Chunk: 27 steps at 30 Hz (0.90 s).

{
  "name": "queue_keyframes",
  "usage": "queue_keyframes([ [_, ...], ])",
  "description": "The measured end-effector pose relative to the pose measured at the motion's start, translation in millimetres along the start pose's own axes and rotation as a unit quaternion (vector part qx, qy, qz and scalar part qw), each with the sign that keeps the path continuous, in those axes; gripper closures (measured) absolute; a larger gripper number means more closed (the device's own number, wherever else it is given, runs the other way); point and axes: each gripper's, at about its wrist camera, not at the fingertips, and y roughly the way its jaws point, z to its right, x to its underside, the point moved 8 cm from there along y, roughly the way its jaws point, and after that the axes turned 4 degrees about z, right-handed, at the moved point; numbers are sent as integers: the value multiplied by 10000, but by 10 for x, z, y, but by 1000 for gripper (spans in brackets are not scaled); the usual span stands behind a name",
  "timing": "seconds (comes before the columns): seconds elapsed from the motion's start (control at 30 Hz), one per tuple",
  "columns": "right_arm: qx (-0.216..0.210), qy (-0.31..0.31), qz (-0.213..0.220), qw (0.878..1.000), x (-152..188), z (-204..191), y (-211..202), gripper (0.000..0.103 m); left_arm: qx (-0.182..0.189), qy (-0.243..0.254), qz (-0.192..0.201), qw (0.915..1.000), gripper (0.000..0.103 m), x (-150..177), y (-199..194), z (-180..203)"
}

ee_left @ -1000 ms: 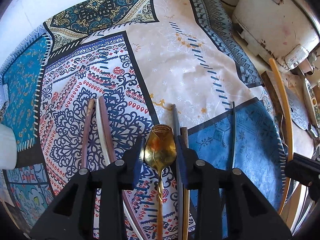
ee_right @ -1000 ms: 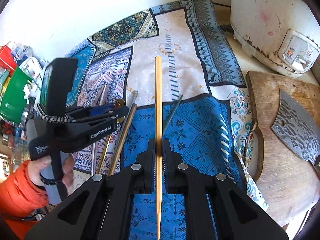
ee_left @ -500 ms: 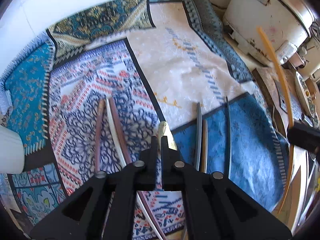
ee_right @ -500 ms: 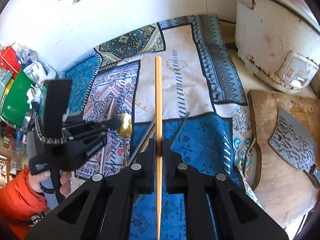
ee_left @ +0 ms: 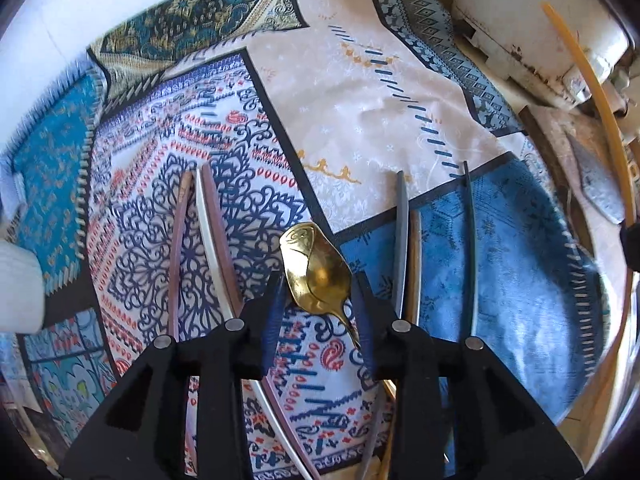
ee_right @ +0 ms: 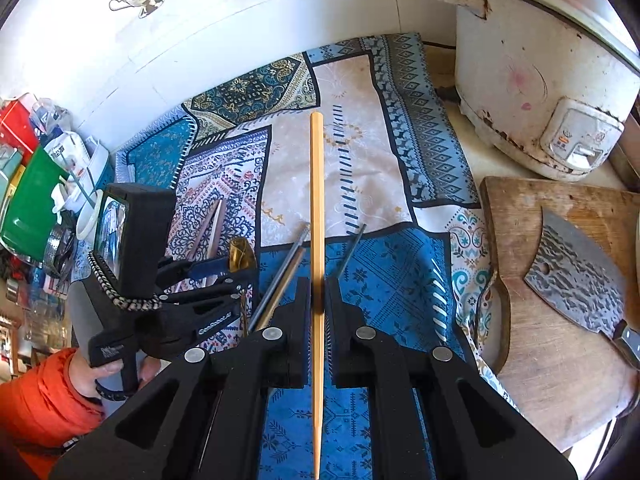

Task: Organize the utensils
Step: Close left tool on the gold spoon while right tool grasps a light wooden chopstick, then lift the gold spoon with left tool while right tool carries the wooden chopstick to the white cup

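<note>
Spoon loose between opening left tongs; chopstick pinched in right.

Left tongs [ee_left: 316,300] spreading over the gold spoon [ee_left: 314,276], bowl between the pads and tilted, neck close against the right-hand pad, no firm pinch visible, apparently resting on the cloth [ee_left: 360,92] between the brown sticks [ee_left: 200,240] and the grey ones [ee_left: 402,240]. Right tongs [ee_right: 318,304] pressed together on the yellow chopstick [ee_right: 317,240], held above the blue patch, pointing away. Risks, as judged: spoon snagging on a pad and dragging askew on withdrawal, knocking the grey sticks beside it out of line; glossy bowl skidding on the cloth; long chopstick pivoting in the narrow pinch and sweeping the laid row when lowered; cleaver [ee_right: 576,272] close on the board [ee_right: 560,360] if swung wide.
</note>
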Motion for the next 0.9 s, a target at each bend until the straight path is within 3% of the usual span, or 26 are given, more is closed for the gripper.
queue_keyframes([
  [0.07, 5, 16, -14, 10000, 10, 2, -2, 97, -112, 62, 155, 9998, 70, -14, 7, 38],
  [0.27, 14, 12, 31, 10000, -6, -13, -24, 97, 31, -54, 242, 9997, 71, -82, 47, 20],
  [0.3, 16, 6, 46, 10000, -18, -14, -26, 97, 128, -96, 230, 9996, 75, -108, 60, 4],
  [0.33, 35, 0, 77, 10000, -32, -17, -38, 97, 297, -202, 217, 9991, 95, -124, 40, -31],
  [0.4, 29, -4, 118, 9999, -54, -27, -48, 97, 799, -467, 227, 9954, 103, -213, 3, -96],
  [0.5, -7, -9, 160, 9999, -90, -52, -52, 97, 701, -439, 382, 9958, 103, -245, -81, -207],
  [0.67, -53, -39, 200, 9998, -127, -111, -35, 97, 762, -483, 237, 9956, 102, -180, -39, -267],
  [0.9, -103, -101, 213, 9997, -155, -166, -28, 97, 715, -311, 407, 9961, 103, -86, -214, -274],
])
